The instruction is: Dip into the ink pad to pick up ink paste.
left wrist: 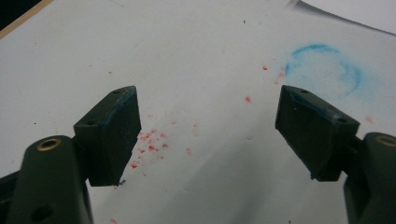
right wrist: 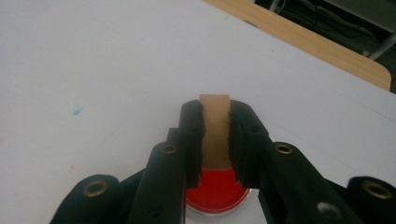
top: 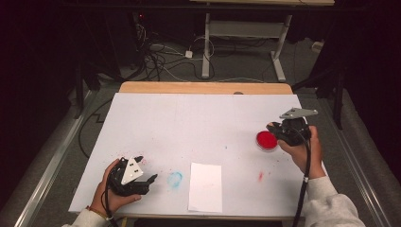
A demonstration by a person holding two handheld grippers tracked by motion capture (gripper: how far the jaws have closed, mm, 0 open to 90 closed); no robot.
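Wooden stamp (right wrist: 215, 128) clamped in the right claw (right wrist: 215, 140), poised just above the red ink pad (top: 266, 140). Left claw (top: 140, 176) rests wide, holding nothing. Paper (top: 205, 187) on the tabletop (top: 198, 118) looks unmarked; inking seems under way, printing remains.

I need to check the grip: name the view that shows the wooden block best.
The right gripper view: the wooden block sits close up, clamped in the right gripper. The high view shows a small tan bit.
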